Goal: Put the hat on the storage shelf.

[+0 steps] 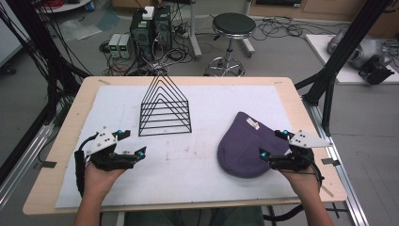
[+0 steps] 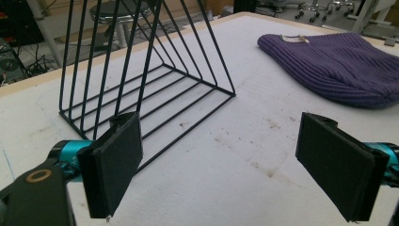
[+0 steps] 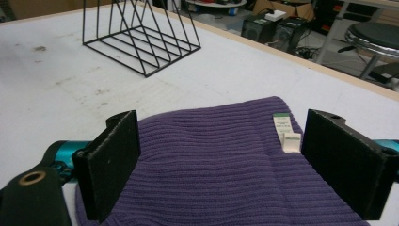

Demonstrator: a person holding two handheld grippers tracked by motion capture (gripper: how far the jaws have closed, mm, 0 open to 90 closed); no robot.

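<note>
Wood-edged surface w/ a white mat over most of it; mat is scuffed, brownish marks near centre.

Black wire rack, triangular profile, stands upright on the mat at approx 11 o'clock from centre. Purple knit beanie lies flat at approx 4 o'clock, small white label on its far side.

Left hand-held gripper sits at 8 o'clock, held in the left hand, jaws spread wide, nothing between them. In the left gripper view its pads frame bare mat, rack just ahead, beanie at 1 o'clock.

Right hand-held gripper at 4 o'clock, held in the right hand, jaws also spread, released. In the right gripper view the beanie lies between and under the pads; can't tell if they touch the knit. Label near the right-side pad.

Room: grey floor, black round stool at 12 o'clock beyond the surface, PC towers and small boxes w/ tangled cables at 11, black frame struts either side, a white platform w/ grey gear at 2 o'clock.
</note>
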